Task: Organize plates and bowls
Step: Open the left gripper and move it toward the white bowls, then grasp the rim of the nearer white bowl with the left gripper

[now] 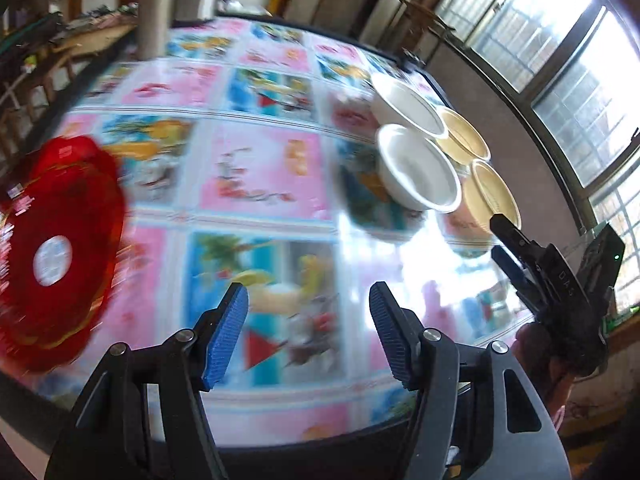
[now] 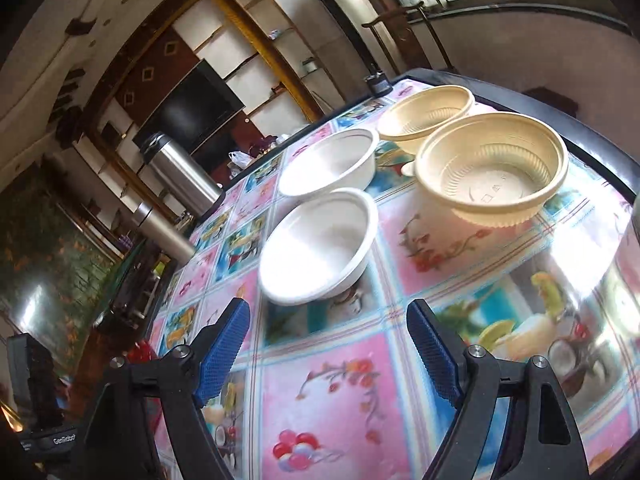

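Two white bowls (image 2: 318, 248) (image 2: 328, 166) and two cream ribbed bowls (image 2: 492, 168) (image 2: 426, 114) stand upright in a cluster on the patterned tablecloth. In the left wrist view the same white bowls (image 1: 418, 168) (image 1: 408, 106) and cream bowls (image 1: 494, 190) (image 1: 462, 136) sit far right, and red plates (image 1: 56, 248) lie stacked at the left. My left gripper (image 1: 308, 334) hovers open over the cloth, holding nothing. My right gripper (image 2: 328, 350) is open too, just short of the nearest white bowl; it also shows in the left wrist view (image 1: 498, 236).
A steel thermos (image 2: 180, 172) stands at the table's far left edge. A small dark object (image 2: 378, 80) sits at the far corner. The table's dark rim (image 2: 600, 160) runs close behind the cream bowls. Shelving and windows surround the table.
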Demonstrator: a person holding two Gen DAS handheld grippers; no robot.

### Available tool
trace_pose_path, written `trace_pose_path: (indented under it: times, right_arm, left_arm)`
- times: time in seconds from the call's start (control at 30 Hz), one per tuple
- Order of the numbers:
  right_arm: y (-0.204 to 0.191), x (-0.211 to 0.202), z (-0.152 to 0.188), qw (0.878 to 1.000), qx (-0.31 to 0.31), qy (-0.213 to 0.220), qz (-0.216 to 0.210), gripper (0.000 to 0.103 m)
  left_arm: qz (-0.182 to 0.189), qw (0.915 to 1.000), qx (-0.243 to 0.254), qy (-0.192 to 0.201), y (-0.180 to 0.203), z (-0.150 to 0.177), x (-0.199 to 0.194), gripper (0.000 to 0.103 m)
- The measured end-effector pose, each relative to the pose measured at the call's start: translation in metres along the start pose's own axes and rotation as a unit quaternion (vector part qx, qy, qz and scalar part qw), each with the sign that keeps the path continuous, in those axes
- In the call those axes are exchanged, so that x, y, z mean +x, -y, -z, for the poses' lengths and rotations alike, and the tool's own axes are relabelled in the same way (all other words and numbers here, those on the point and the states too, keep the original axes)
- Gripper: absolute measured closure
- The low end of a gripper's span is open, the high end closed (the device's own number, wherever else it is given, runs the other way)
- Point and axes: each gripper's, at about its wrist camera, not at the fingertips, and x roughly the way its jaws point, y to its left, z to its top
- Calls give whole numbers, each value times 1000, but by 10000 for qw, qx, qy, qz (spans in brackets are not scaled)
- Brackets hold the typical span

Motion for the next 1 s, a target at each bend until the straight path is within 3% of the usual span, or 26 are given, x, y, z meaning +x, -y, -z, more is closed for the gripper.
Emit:
trace_pose_path:
  times: [0.17,0.37,0.7,1.0]
  right_arm:
    - [12,27,-47,9985,229,-451,-228,19]
    - [4,63,-79,9971,-61,-742,185,19]
    - [27,87,-76,9919,396,-1086,-524,19]
    - [30,99,-75,9871,552,-1306,-745,20]
  left_arm:
    - [409,9980,-216,-426,29,-44,27,41]
    - [513,9956,-570,-542,48,-92,59,37]
    - [743,9910,-849,-720,59,-115,106,37]
    - [796,9900,-977,-642,58,-112,128,37]
